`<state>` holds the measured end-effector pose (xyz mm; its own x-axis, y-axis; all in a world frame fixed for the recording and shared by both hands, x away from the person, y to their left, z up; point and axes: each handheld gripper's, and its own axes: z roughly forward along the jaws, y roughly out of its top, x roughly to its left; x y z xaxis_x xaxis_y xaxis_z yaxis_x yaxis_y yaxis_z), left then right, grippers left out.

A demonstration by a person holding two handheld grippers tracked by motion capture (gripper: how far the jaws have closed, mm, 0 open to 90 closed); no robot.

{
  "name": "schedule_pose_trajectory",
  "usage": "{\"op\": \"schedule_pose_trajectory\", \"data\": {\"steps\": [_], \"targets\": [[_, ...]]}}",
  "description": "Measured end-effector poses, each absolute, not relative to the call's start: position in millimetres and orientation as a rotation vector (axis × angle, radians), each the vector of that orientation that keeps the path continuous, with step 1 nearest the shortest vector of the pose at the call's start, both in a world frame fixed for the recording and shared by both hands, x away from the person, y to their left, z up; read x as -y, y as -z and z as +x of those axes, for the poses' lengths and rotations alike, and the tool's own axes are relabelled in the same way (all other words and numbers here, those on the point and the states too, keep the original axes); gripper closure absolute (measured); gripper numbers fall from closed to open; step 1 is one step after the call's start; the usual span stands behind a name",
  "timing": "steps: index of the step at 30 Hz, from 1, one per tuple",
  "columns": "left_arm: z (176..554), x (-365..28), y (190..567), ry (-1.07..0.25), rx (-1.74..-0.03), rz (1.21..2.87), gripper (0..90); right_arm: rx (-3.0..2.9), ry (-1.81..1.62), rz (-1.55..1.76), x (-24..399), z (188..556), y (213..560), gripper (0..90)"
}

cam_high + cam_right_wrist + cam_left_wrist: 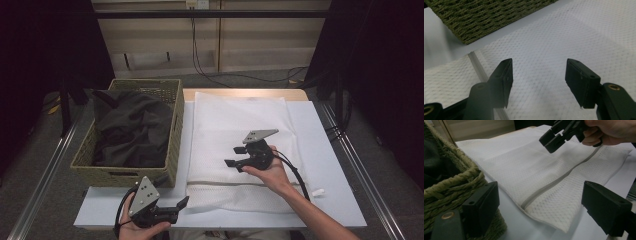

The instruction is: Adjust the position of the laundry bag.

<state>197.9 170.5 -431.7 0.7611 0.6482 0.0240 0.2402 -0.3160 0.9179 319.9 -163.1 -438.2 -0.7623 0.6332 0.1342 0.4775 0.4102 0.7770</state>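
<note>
Lying flat on the bench, the white mesh laundry bag (240,145) spreads directly beneath the right gripper (234,164), whose jaws stand apart and empty just above its weave, and it reaches ahead of the left gripper (184,204), whose jaws are likewise apart with nothing between them, the bag's near corner just in front of them. It looks light, thin and limp: I judge it will drape and fold the moment it is lifted, and a pinch on a single layer may slip or drag the whole sheet rather than open it. The grey zipper (554,183), running as a line across the bag between the two grippers, looks like the firmest part, so the seam beside it or the hemmed corner nearest the left jaws seems the best place to take hold; the small pull tab at the bag's far right edge (318,192) may be another. To the left of both grippers, the woven basket (176,107) holds dark clothing (132,130), soft and bulky.
</note>
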Motion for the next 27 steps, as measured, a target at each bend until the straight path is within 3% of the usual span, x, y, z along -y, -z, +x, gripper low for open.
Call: {"op": "schedule_pose_trajectory", "data": {"steps": [9, 27], "targets": [[200.1, -169.1, 432.5, -0.475, -0.672, 1.899, 14.0, -2.485, -1.318, 1.013, 147.8, 343.1, 447.7, 47.3], [199.1, -168.7, 432.9, -0.46, -0.639, 1.917, 13.4, -2.545, -1.186, 0.969, 83.6, 379.4, 481.2, 40.9]]}}
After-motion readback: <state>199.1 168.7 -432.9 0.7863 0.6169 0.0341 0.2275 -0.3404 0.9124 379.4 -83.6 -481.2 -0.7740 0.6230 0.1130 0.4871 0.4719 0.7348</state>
